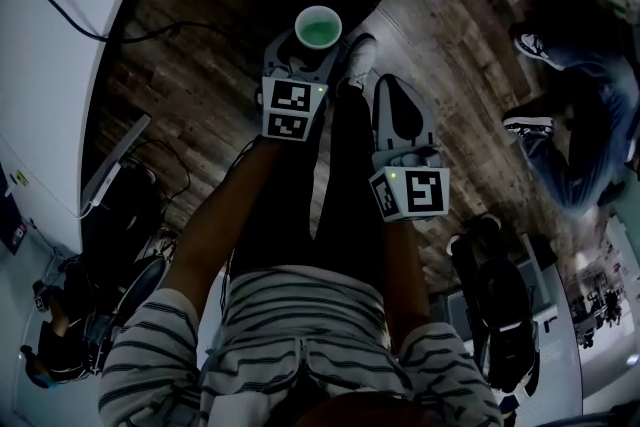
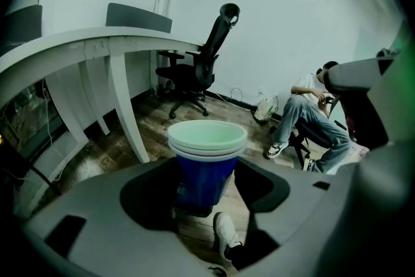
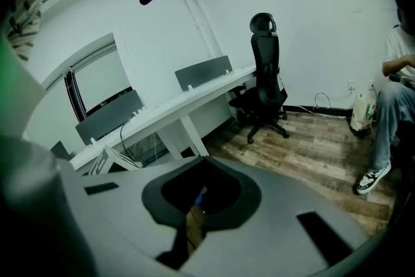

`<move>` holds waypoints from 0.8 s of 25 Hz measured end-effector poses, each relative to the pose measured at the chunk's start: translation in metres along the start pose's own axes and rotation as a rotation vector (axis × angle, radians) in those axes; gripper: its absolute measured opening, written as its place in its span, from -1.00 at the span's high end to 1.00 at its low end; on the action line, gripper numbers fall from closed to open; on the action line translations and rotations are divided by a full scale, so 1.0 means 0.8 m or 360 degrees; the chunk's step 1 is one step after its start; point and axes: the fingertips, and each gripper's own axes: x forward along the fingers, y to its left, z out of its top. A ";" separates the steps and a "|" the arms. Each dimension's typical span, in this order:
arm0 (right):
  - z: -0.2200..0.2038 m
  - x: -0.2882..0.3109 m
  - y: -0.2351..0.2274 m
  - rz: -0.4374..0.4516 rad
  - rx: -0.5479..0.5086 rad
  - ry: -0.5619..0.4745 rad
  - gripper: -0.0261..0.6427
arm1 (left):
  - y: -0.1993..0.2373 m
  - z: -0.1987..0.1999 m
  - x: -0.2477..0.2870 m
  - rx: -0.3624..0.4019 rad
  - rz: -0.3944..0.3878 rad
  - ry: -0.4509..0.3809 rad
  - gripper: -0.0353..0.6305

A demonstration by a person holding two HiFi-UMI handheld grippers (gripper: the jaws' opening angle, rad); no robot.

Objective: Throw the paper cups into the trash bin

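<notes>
**Spotter:** What have you got in hand?

**Me:** My left gripper is clamped on the blue wall of the paper cups, a nested stack with pale rims, held upright out in front of me and off to the side of the white desk. My right gripper is pinched together on nothing. Below the stack is my own shoe on the wooden floor.

**Spotter:** And the trash bin?

**Me:** Not in any of my views (so I'd have to look for it first). Past the far end of the desk stands an office chair, and farther from the desk again, by the wall, a seated person.

**Spotter:** What worries you?

**Me:** The jaws grip only the outer cup, low down. The inner ones just sit in it, so I reckon a tilt or a jolt as I turn could shake them out short of the bin. Squeezing harder might buckle the paper instead. There's also a cable trailing off the desk's edge across the floor, which could catch a foot.
</notes>
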 end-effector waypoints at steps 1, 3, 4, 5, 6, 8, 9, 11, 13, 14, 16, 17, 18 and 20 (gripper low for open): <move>-0.001 0.002 -0.003 -0.0001 0.0005 0.0003 0.89 | 0.001 -0.002 0.006 0.0005 0.0000 0.0008 0.03; -0.005 0.005 -0.006 -0.0003 0.0012 0.0010 0.89 | 0.003 -0.006 0.017 0.0011 -0.0001 0.0023 0.03; -0.007 0.006 -0.007 -0.0003 0.0014 0.0014 0.89 | 0.004 -0.009 0.021 0.0012 -0.0001 0.0032 0.03; -0.009 0.007 -0.008 -0.0002 0.0014 0.0018 0.89 | 0.005 -0.012 0.026 0.0013 -0.0001 0.0040 0.03; -0.010 0.008 -0.009 -0.0002 0.0016 0.0021 0.89 | 0.005 -0.014 0.030 0.0015 -0.0001 0.0048 0.03; -0.014 0.010 -0.014 -0.0005 0.0022 0.0027 0.89 | 0.005 -0.018 0.040 0.0016 -0.0005 0.0063 0.03; -0.015 0.011 -0.017 -0.0007 0.0027 0.0031 0.89 | 0.005 -0.020 0.046 0.0013 -0.0008 0.0072 0.03; -0.019 0.013 -0.020 -0.0012 0.0036 0.0035 0.89 | 0.006 -0.027 0.055 0.0008 -0.0009 0.0094 0.03; -0.023 0.015 -0.022 -0.0014 0.0044 0.0042 0.89 | 0.008 -0.033 0.063 0.0004 -0.0007 0.0114 0.03; -0.026 0.015 -0.023 -0.0015 0.0048 0.0047 0.89 | 0.009 -0.036 0.066 -0.0001 -0.0007 0.0122 0.03; -0.030 0.018 -0.023 -0.0014 0.0054 0.0054 0.89 | 0.012 -0.041 0.073 -0.0022 -0.0013 0.0131 0.03; -0.032 0.019 -0.023 -0.0013 0.0056 0.0057 0.89 | 0.014 -0.044 0.077 -0.0042 -0.0019 0.0133 0.03; -0.033 0.019 -0.023 -0.0013 0.0057 0.0058 0.89 | 0.016 -0.047 0.080 -0.0069 -0.0027 0.0135 0.03; -0.037 0.021 -0.021 -0.0013 0.0062 0.0063 0.89 | 0.020 -0.054 0.085 -0.0129 -0.0056 0.0136 0.03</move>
